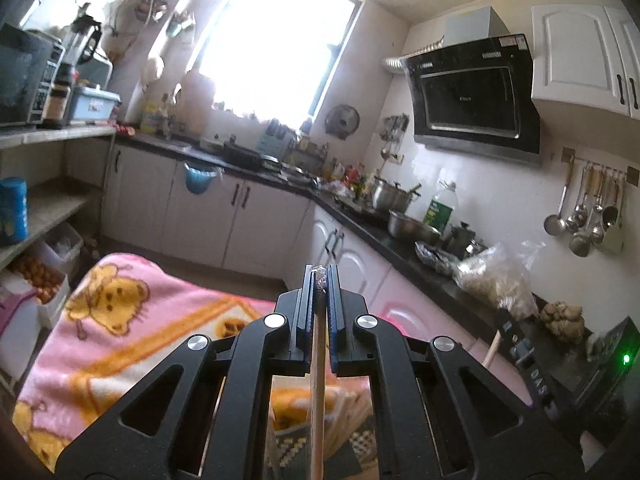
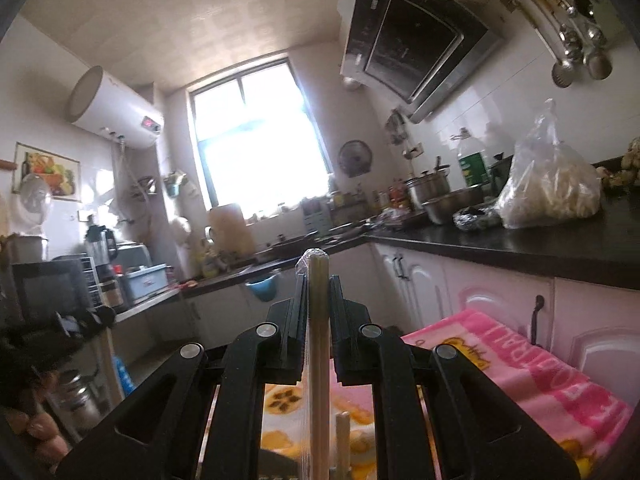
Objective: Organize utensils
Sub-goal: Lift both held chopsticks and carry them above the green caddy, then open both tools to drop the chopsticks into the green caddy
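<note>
Open air ahead, pink blanket (image 1: 132, 320) below, cluttered counter (image 1: 424, 256) right.

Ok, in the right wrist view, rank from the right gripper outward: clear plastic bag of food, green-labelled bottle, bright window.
1. Clear plastic bag of food, on the counter, right of the right gripper.
2. Green-labelled bottle, behind the bag.
3. Bright window, far wall, centre.

Below you, the table (image 1: 120, 344) wears a pink blanket (image 2: 532, 364) printed with yellow cartoon bears; a wooden stick (image 2: 342, 436) stands up from it near the edge.
</note>
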`<state>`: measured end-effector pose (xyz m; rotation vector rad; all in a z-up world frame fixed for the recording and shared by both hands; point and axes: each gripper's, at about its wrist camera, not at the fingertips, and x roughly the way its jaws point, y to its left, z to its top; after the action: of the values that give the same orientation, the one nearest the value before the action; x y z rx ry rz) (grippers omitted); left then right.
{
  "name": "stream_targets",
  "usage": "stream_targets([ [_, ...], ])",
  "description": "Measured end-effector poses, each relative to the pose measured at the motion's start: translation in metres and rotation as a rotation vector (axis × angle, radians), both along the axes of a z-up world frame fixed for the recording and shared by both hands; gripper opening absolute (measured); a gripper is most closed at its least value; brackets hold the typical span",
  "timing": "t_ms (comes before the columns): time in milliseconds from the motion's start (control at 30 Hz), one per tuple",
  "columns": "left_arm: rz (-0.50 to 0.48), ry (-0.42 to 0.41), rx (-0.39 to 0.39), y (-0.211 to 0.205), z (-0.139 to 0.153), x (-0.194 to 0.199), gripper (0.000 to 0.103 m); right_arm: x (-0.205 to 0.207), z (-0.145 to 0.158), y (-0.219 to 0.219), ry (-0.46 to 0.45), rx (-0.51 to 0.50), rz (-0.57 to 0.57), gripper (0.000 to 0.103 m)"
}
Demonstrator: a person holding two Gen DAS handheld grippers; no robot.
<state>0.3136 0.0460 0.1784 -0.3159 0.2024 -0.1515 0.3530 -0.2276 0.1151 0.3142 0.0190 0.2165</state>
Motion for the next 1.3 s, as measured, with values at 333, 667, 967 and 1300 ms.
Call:
stream_targets([
  [333,0.069,-0.028,0.05,-0.006,-0.018,0.015,0.001,0.01,-0.026,0.017,0.002,0.004,-0.051,0.011],
  [667,0.076,0.002,0.074,-0.007,-0.041,0.023,0.001,0.01,-0.039,0.021,0.04,0.004,0.008,0.013],
  [967,0.045,0.087,0.078,-0.005,-0.063,0.029,0.001,-0.007,-0.046,0.016,0.119,0.006,0.156,0.013],
  [1300,0.043,0.134,0.075,0.001,-0.075,0.025,0.001,-0.031,-0.041,0.007,0.206,-0.015,0.254,0.014],
])
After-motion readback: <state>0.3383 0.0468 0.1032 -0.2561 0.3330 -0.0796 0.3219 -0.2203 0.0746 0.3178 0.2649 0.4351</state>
